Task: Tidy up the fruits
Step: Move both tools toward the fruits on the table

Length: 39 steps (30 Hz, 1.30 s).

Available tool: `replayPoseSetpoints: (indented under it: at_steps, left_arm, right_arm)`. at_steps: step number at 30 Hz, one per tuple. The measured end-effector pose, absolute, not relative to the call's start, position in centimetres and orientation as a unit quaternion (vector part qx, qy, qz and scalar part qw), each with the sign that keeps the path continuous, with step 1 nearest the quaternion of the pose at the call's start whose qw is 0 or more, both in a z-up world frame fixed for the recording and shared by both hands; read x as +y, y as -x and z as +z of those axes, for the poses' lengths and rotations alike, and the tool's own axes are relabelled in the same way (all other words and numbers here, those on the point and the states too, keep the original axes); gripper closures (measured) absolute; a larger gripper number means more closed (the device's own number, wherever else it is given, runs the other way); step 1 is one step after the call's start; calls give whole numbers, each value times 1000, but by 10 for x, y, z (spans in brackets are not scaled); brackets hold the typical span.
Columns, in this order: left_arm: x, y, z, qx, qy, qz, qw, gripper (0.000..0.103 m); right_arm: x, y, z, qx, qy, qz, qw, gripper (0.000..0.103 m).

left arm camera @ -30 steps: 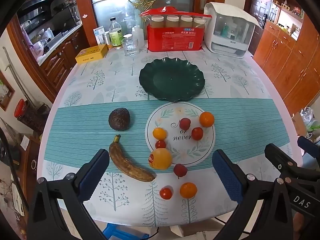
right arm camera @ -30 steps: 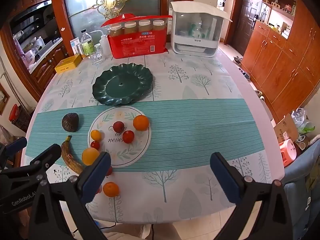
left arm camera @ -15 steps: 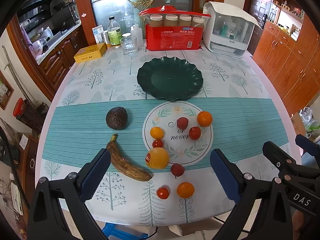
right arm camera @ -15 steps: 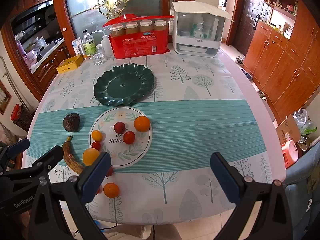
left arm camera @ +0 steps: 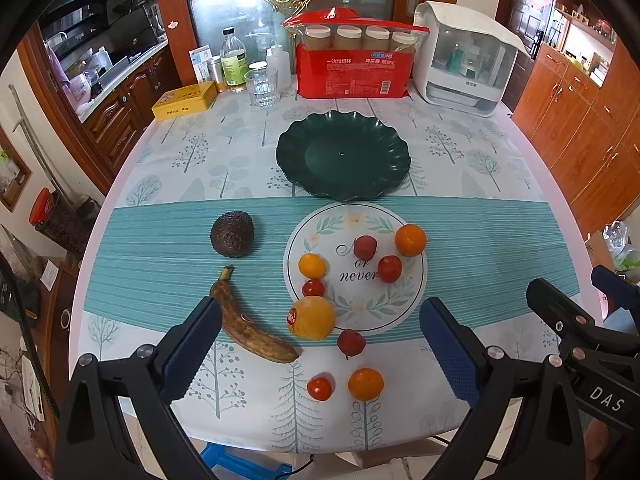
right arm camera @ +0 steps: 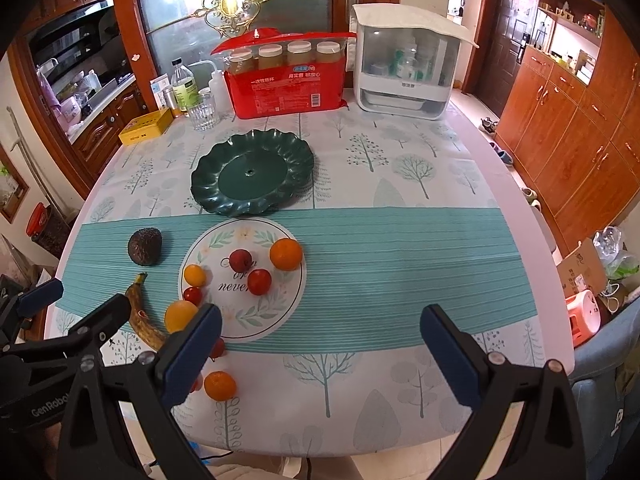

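Your left gripper and right gripper both hang released over the near edge of the bench, jaws spread wide and grasping nothing.

Nearest you, on the tree-print cloth, lie three small fruits: a cherry tomato, a mandarin and, just beyond them, a dark red plum. To their left lies one overripe brown banana, and beside its far end one large orange with a sticker, overlapping the rim of the round white placemat.

On the placemat you have five fruits: two cherry tomatoes, one yellow-orange small fruit, one red plum and one mandarin. Left of the mat sits one dark avocado on the teal stripe.

Beyond that sits one dark green scalloped plate, carrying no fruit. At the far edge stand one yellow tin, one glass tumbler, one red pack of paper cups and one white cabinet box.
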<state>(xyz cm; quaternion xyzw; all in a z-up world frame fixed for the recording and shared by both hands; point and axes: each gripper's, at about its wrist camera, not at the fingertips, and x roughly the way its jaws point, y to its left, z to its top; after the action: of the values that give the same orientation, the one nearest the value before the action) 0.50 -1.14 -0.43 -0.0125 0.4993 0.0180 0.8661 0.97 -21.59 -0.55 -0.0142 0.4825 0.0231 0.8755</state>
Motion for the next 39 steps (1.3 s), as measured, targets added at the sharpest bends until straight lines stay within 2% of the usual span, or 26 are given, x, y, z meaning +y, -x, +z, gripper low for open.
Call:
replayPoseSetpoints:
  at_steps: [25,39]
  left_arm:
    - [-26,-6,-9,499,46,77,862,5]
    - [-9,-1,-19,513,51,86,853,5]
  right_arm:
    - [-229,-34,-10,476,39,89,874,3]
    - [-211,-31,-19,493,42,106,863,3]
